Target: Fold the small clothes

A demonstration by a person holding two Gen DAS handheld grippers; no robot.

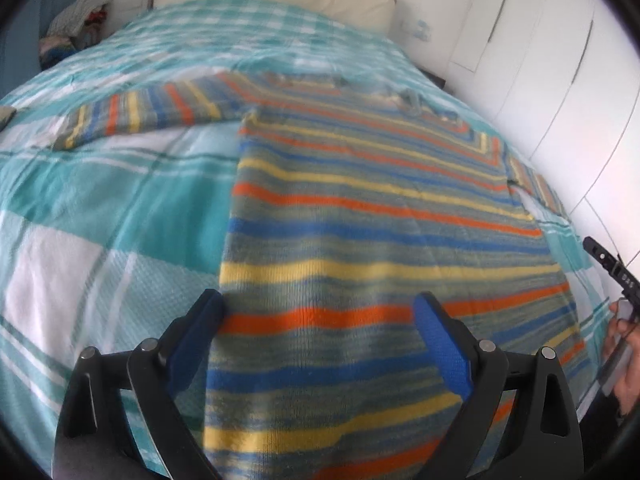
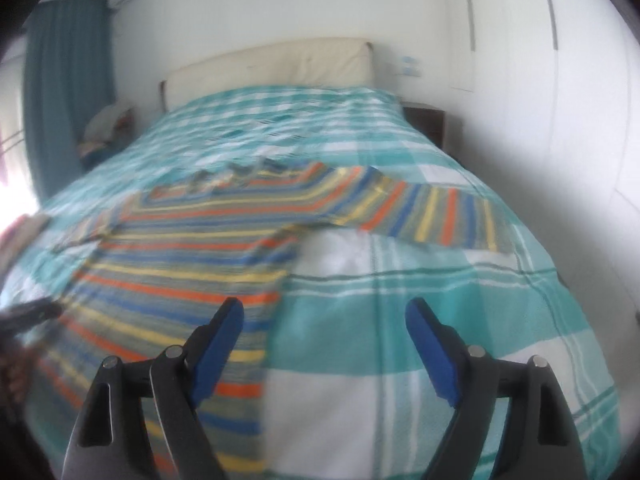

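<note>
A striped knit sweater (image 1: pixel 360 220) in orange, yellow, blue and grey lies flat on the bed, one sleeve (image 1: pixel 140 114) stretched out to the left. My left gripper (image 1: pixel 318 304) hovers over the sweater's lower left part, open wide, with nothing between its pads. In the right wrist view the same sweater (image 2: pixel 192 264) fills the left half, its other sleeve (image 2: pixel 432 216) reaching right. My right gripper (image 2: pixel 324 312) stands open above the sweater's right edge and the bedspread, holding nothing. The other hand and its tool (image 1: pixel 616 276) show at the right edge of the left wrist view.
A teal and white checked bedspread (image 1: pixel 100 208) covers the bed, with a cream headboard (image 2: pixel 272 64) behind. White wardrobe doors (image 1: pixel 540 60) line the right side. A pile of clothes (image 1: pixel 78 24) sits at the far left, beside a teal curtain (image 2: pixel 64 80).
</note>
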